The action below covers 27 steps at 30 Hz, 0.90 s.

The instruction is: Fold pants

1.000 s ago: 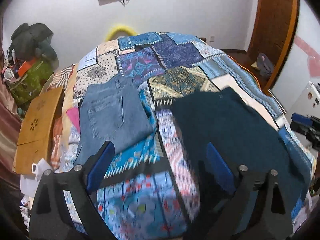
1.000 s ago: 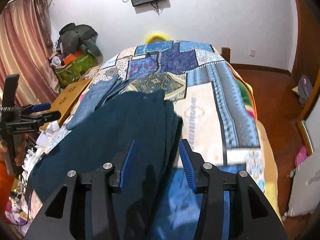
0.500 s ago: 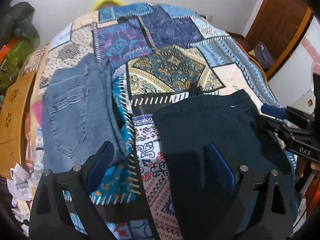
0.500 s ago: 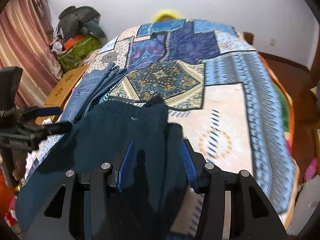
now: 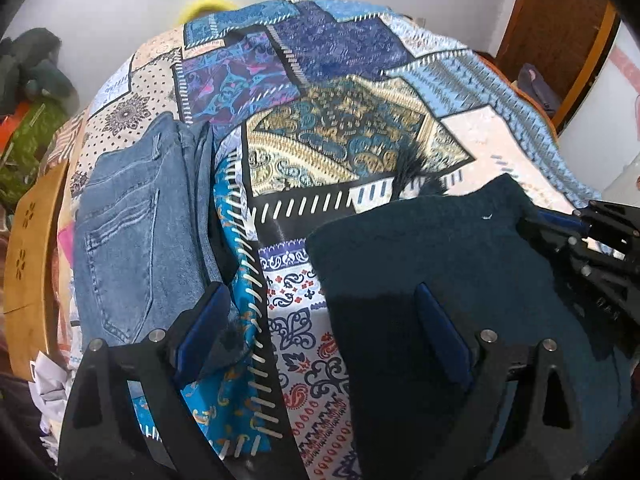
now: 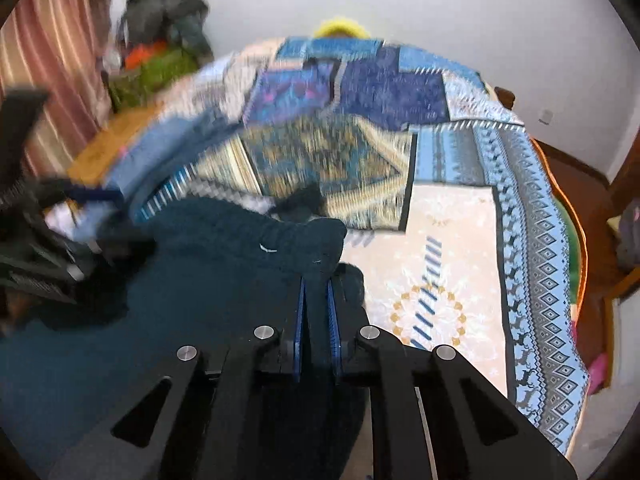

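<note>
The right tongs (image 6: 316,312) pinch the near right edge of the dark teal pants (image 5: 420,248) on the bed (image 5: 500,148), while the left tongs (image 5: 320,332) gape empty, the pants' left edge between them.

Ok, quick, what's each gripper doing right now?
Left gripper: open, holding nothing, hanging over the dark teal pants.
Right gripper: shut on the edge of the dark teal pants.

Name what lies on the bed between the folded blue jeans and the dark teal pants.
Only patterned bedspread: a stretch of it separates the folded blue jeans from the dark teal pants. Nothing else lies there. The left wrist view shows it.
</note>
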Each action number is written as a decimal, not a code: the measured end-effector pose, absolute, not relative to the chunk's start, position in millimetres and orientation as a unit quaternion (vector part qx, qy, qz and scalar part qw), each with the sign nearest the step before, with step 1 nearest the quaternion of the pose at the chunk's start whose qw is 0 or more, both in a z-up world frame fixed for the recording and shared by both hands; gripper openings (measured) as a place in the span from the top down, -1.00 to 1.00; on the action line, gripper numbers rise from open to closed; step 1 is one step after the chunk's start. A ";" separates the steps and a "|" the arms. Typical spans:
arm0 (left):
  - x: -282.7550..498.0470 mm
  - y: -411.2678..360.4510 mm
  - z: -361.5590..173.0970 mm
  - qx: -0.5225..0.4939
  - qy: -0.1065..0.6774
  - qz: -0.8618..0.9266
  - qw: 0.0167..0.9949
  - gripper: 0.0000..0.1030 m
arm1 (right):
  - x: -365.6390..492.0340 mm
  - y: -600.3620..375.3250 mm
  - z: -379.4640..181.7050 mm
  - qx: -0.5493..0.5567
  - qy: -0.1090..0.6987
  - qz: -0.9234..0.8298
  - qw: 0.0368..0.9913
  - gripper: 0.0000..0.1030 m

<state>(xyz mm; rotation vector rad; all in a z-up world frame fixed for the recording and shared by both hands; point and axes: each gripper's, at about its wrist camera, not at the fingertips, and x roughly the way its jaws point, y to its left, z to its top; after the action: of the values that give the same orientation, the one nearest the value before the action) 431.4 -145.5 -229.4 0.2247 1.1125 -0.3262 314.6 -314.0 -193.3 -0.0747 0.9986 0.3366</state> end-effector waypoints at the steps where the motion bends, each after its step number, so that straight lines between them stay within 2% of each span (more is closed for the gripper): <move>1: 431.2 -145.7 -231.1 0.108 0.526 -0.152 0.830 -0.85 | 314.3 -311.8 -194.3 -0.045 0.477 0.159 0.863 0.81; 6: 427.8 -140.9 -214.9 0.098 0.518 -0.141 0.838 -0.82 | 311.1 -320.4 -176.6 -0.027 0.480 0.153 0.863 0.79; 16: 389.5 -134.7 -149.7 0.094 0.459 -0.151 0.871 -0.82 | 264.1 -330.3 -114.0 -0.005 0.417 0.163 0.894 0.73; 19: 376.9 -132.3 -139.0 0.085 0.455 -0.162 0.871 -0.82 | 247.6 -331.1 -102.7 0.006 0.402 0.164 0.901 0.29; 21: 367.6 -131.3 -136.3 0.083 0.459 -0.172 0.867 -0.83 | 236.6 -332.3 -98.5 0.009 0.393 0.161 0.905 -0.19; 24: 356.6 -132.3 -143.6 0.087 0.478 -0.190 0.853 -0.86 | 220.8 -331.1 -102.3 0.004 0.395 0.163 0.904 -0.40; 27: 353.3 -133.1 -166.0 0.098 0.515 -0.192 0.830 -0.86 | 210.8 -331.5 -120.0 -0.003 0.422 0.159 0.893 -0.42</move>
<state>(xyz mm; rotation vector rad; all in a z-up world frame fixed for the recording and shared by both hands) 353.3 -133.1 -166.0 0.2087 1.0917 -0.4076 210.8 -331.5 -120.0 -0.0054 0.8749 0.3297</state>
